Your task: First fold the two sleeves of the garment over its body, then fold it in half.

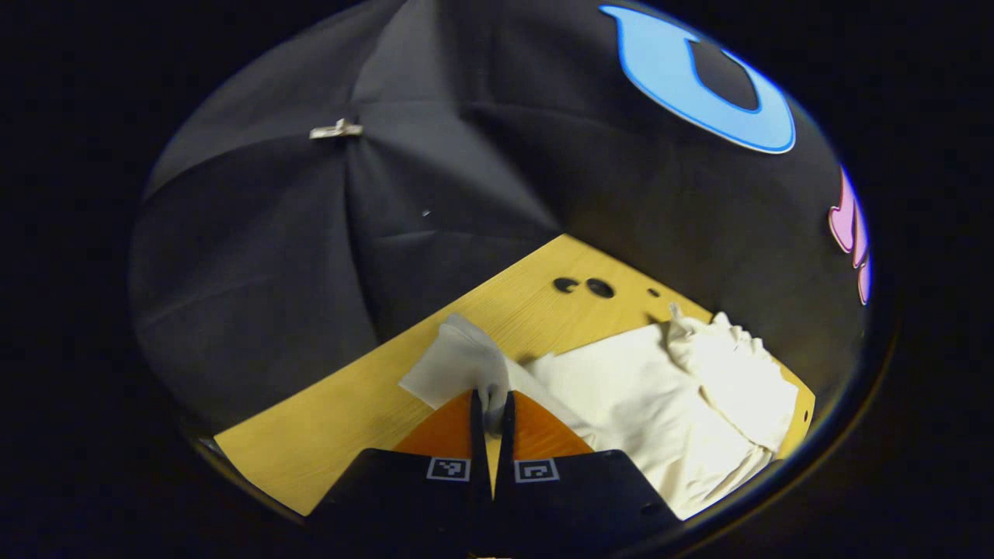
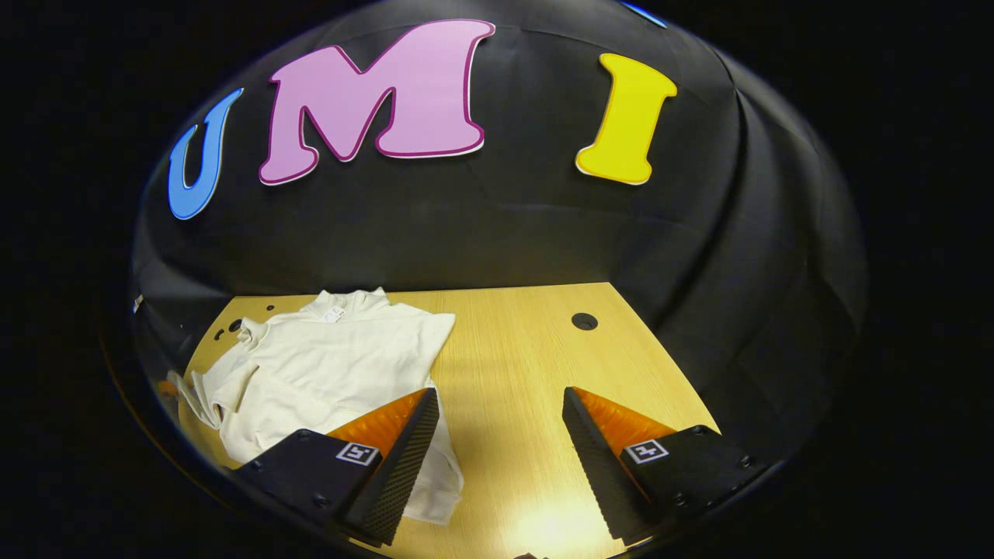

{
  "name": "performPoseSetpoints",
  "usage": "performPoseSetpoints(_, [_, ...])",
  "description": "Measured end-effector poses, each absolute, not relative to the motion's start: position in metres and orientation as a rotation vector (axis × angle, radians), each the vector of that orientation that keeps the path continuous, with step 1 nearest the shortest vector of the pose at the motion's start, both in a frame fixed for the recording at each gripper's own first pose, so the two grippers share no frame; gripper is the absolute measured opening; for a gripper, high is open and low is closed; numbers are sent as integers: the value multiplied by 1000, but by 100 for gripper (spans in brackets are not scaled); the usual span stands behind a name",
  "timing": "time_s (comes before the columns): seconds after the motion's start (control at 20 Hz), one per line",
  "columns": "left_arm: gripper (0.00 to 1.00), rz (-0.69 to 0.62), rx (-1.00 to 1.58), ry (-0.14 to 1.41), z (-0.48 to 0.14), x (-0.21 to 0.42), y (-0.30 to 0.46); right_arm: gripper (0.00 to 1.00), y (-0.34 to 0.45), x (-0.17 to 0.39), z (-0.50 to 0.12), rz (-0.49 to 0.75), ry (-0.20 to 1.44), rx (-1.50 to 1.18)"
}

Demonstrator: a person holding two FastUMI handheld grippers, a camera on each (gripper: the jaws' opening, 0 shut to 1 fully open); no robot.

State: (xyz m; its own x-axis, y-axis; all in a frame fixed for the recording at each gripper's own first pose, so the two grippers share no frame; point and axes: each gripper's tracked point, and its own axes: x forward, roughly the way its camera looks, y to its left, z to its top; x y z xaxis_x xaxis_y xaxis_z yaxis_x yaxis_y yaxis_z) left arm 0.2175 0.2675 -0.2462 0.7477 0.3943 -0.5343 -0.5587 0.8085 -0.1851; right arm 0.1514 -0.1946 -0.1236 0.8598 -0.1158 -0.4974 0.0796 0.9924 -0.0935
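Left gripper view: left gripper (image 1: pixel 491 411) clenched on a sleeve (image 1: pixel 458 365) of the white garment (image 1: pixel 652 388), lifted off the table (image 1: pixel 342 411); this sleeve fold looks underway. Right gripper view: right gripper (image 2: pixel 501 435) released, hovering beside the garment (image 2: pixel 326 349), which lies on the table's (image 2: pixel 528 349) left side; the other sleeve looks bunched, and halving is left.
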Motion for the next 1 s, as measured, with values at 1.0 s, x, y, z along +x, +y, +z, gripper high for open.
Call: performPoseSetpoints(1.0, [6, -251, 30, 326, -136, 439, -122, 98, -299, 77, -195, -302, 629, 87])
